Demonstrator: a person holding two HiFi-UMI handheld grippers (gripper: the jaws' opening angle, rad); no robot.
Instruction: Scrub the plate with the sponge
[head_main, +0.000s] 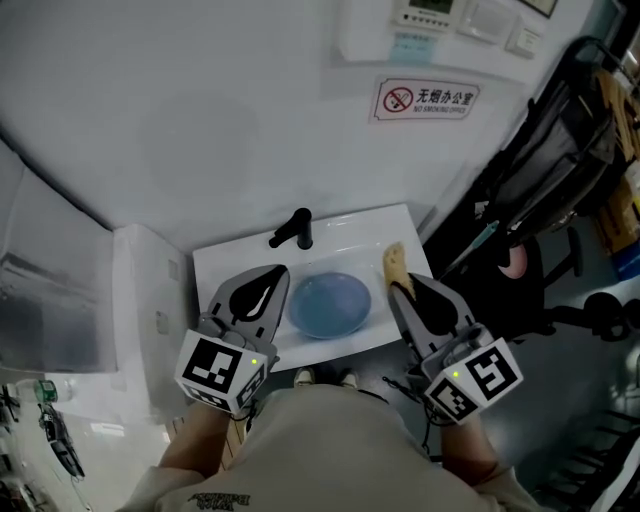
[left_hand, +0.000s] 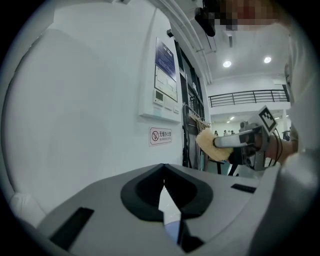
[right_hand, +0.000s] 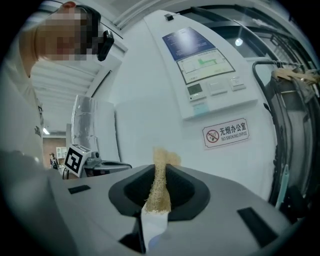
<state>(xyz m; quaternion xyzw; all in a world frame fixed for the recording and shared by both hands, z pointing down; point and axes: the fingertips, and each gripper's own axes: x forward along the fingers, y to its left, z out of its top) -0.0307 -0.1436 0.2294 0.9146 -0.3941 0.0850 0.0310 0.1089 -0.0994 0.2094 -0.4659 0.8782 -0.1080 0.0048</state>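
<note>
Left gripper (head_main: 281, 272): jaws are pressing together with nothing between them. In the head view it is showing over the left front of the sink (head_main: 228, 262), just left of the plate (head_main: 330, 304).

Right gripper (head_main: 398, 286): jaws are clamping the sponge (head_main: 395, 262). The right gripper view shows the sponge squeezed thin and upright between the pads, its end sticking out past the tips.

Plate: blue, lying in the sink basin in front of the black faucet (head_main: 296, 229), between the two grippers. Neither gripper is touching it, as far as the head view is showing.

Sponge: sitting just right of the plate, over the sink's right side. I cannot tell whether it is touching the sink.

Wall behind the sink: a no-smoking sign (head_main: 427, 99) is hanging there, with a control panel (head_main: 432, 14) above it.
</note>
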